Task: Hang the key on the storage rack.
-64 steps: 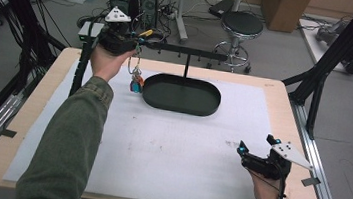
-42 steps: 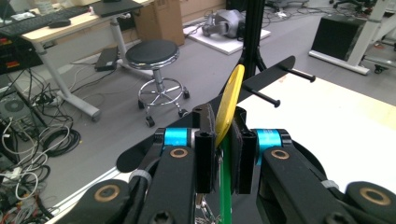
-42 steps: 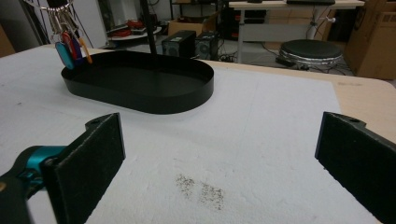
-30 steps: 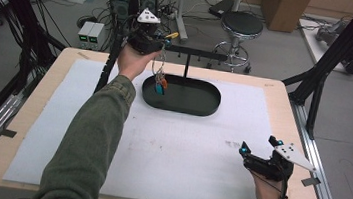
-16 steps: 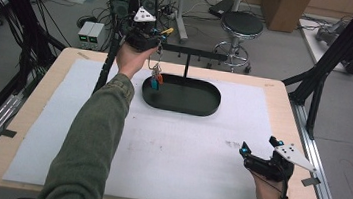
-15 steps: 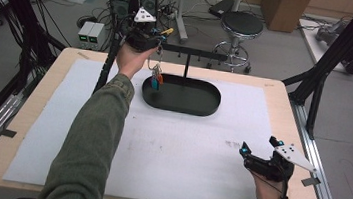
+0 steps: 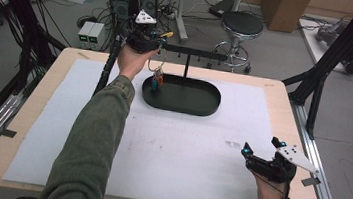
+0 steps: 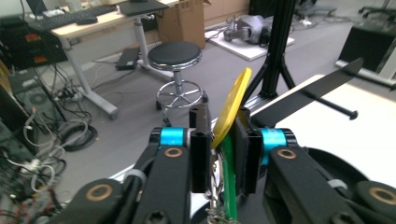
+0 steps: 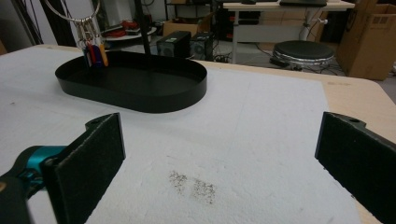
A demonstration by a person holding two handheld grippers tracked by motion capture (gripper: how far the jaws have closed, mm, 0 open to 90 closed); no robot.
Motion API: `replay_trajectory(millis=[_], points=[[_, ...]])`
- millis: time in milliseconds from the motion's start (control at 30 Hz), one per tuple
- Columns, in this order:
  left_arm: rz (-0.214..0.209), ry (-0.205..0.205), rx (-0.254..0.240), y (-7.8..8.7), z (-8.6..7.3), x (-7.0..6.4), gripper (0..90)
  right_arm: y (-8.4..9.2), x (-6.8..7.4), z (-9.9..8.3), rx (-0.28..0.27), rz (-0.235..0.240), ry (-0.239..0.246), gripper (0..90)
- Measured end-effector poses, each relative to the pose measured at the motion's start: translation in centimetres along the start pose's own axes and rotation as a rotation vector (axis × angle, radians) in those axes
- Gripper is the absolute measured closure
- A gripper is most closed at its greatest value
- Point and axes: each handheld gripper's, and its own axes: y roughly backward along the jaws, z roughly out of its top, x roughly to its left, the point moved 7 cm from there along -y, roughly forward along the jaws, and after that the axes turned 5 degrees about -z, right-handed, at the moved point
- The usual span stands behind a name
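- Your left gripper [image 7: 157,41] is raised above the far left end of the black tray [image 7: 204,106], its jaws clamped on a yellow tag [image 8: 229,106] that belongs to a bunch of keys [image 7: 155,79].
- The keys hang straight down from those jaws on a metal ring [image 9: 72,11], so the bunch's long axis is vertical; its lower end sits just over, or perhaps just inside, the tray's left end, and you cannot tell whether it touches the floor of the tray.
- The likely target is the black crossbar [image 7: 194,54] of the stand rising from the tray: it runs off to the right of your left gripper at about the same height, with small pegs [image 8: 340,107] sticking out of it.
- Judging from this, the ring has to travel sideways to the right and onto a peg; the upright post [image 7: 186,69] is the thing to clear.
- Your right gripper [image 7: 262,158] lies well apart at the near right corner of the white mat [image 7: 179,150], jaws wide apart and holding nothing.
- A small grey smudge [image 9: 194,184] marks the mat just ahead of it.
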Motion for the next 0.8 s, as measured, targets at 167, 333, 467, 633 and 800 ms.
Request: replay_trajectory(millis=[167, 333, 467, 633, 800], points=[[-0.003, 0.036, -0.003, 0.7, 0.0, 0.2, 60.7, -0.1, 0.0, 0.0, 0.001, -0.003, 0.003, 0.5], [-0.043, 0.092, 0.011, 1.2, -0.2, 0.3, 43.1, -0.1, 0.1, 0.0, 0.003, -0.001, 0.001, 0.5], [-0.080, 0.114, 0.022, 1.5, -0.5, -0.4, 29.7, -0.2, 0.2, 0.0, 0.003, 0.001, 0.009, 0.5], [-0.071, 0.117, 0.061, 1.8, -1.0, -0.5, 17.7, -0.3, 0.5, 0.0, 0.007, 0.004, 0.019, 0.5], [-0.092, 0.125, 0.103, 2.2, -1.5, -0.5, 10.4, -0.3, 0.4, 0.1, 0.008, 0.003, 0.012, 0.5]])
